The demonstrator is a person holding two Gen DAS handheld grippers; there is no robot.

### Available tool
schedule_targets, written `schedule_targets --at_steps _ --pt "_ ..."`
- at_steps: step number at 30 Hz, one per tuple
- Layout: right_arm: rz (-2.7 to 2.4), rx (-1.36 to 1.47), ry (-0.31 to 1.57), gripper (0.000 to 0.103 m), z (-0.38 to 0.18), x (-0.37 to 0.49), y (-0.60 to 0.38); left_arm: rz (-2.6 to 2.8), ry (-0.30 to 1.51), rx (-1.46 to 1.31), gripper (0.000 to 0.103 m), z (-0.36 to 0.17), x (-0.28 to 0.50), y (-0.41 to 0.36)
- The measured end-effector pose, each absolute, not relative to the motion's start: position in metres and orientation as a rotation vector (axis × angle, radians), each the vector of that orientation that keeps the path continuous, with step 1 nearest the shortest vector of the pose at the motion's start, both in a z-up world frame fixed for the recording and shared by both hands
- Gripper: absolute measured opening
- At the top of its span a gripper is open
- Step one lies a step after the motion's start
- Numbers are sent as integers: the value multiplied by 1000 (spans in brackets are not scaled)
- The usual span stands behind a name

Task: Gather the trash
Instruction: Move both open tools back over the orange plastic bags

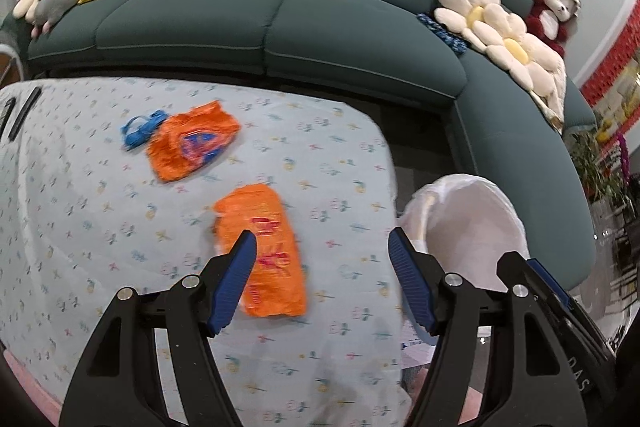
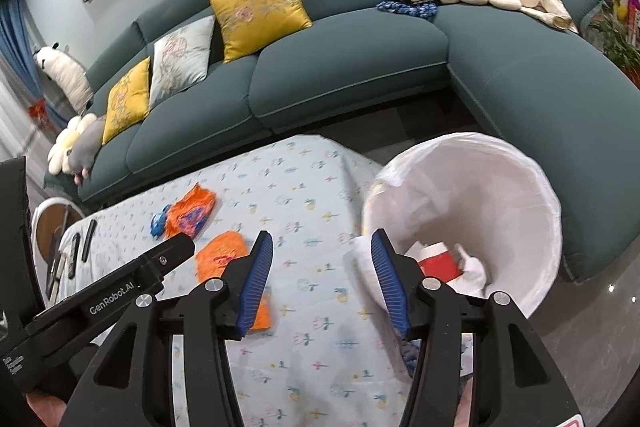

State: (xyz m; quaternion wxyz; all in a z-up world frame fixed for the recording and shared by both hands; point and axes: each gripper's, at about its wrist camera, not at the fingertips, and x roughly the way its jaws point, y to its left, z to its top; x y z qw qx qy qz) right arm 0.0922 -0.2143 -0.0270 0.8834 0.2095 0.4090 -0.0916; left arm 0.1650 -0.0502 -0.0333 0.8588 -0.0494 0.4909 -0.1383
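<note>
Two orange snack wrappers lie on the table with the flowered cloth [image 1: 100,211]. The near wrapper [image 1: 264,247] is just ahead of my left gripper [image 1: 322,241], which is open and empty above it. The far wrapper [image 1: 192,145] lies beside a blue crumpled scrap [image 1: 140,131]. A white-lined trash bin [image 2: 480,203] stands off the table's right edge, holding a red-and-white cup [image 2: 438,259] and white paper. My right gripper [image 2: 322,241] is open and empty, over the cloth beside the bin. In the right wrist view the near wrapper [image 2: 220,255] and far wrapper [image 2: 192,211] lie to the left.
A dark green corner sofa [image 1: 340,35] with yellow and grey cushions, flower pillows and plush toys runs behind the table. Black remotes [image 2: 82,239] lie at the table's left end. The left gripper's body [image 2: 120,287] crosses the right wrist view. Plants [image 1: 600,163] stand at the right.
</note>
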Motion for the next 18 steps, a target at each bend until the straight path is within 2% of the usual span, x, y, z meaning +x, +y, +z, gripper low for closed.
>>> schedule_targets --at_steps 18 --pt "-72 363 976 57 -62 128 -126 -118 1079 -219 67 -68 183 65"
